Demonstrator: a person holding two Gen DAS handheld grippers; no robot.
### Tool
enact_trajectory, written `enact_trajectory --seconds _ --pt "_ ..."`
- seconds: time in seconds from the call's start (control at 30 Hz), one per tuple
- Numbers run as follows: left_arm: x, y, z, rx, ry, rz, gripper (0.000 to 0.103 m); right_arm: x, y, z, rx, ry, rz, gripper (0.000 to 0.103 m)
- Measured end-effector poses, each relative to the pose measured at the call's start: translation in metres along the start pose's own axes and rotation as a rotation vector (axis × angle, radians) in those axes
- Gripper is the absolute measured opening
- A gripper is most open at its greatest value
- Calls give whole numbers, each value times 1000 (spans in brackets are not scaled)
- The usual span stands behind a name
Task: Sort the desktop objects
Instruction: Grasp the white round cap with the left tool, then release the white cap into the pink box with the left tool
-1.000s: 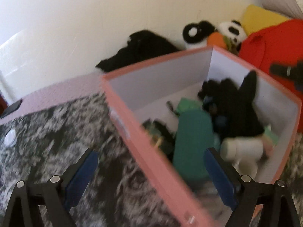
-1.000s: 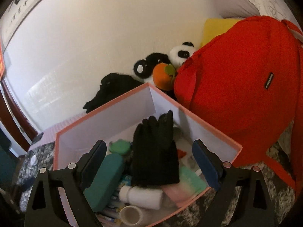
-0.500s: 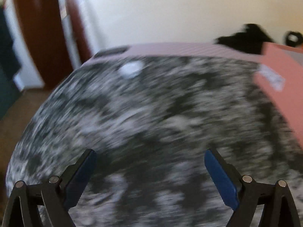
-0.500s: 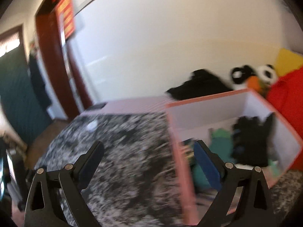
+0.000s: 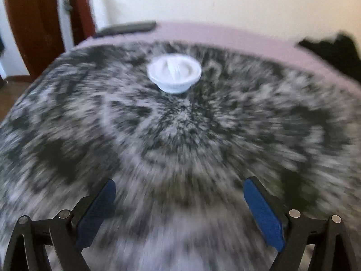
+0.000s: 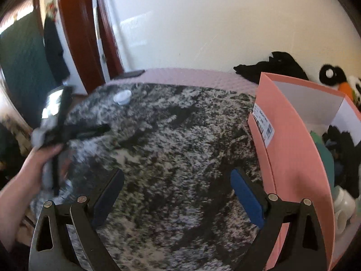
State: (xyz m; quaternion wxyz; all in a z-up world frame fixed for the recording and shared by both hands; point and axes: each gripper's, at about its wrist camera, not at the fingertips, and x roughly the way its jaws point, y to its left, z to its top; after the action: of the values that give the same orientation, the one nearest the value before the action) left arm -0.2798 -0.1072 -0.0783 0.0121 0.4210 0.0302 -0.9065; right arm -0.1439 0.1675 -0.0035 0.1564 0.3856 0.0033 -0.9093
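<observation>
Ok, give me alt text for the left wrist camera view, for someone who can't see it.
A small white lidded cup sits alone on a furry grey-and-black blanket, straight ahead of the open left tool, which holds nothing. Behind are a pale wall, a dark phone-like slab on a pink cover, and a wooden door frame; the image is motion-blurred.

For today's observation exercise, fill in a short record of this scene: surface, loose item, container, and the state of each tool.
surface: black-and-white furry cover
loose item: small white cup, alone on the cover
container: pink box, open, holding sorted things
left tool: open, empty, pointed at the cup
right tool: open, empty
</observation>
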Motion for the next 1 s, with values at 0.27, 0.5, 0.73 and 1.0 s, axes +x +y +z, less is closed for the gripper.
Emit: enact_trajectory --seconds 0.27,0.5,0.73,1.0 --pt "75 -5 56 -56 -15 18 102 34 -24 4 43 50 -6 97" --pt "89 0 70 -135 -59 -6 64 -19 -64 30 146 -124 -28 94" --pt "10 -64 36 -12 -99 -102 64 -104 -169 24 420 -243 -207 97" --pt "-159 -239 37 268 -240 -411 65 -145 -267 -24 728 -236 -236 97"
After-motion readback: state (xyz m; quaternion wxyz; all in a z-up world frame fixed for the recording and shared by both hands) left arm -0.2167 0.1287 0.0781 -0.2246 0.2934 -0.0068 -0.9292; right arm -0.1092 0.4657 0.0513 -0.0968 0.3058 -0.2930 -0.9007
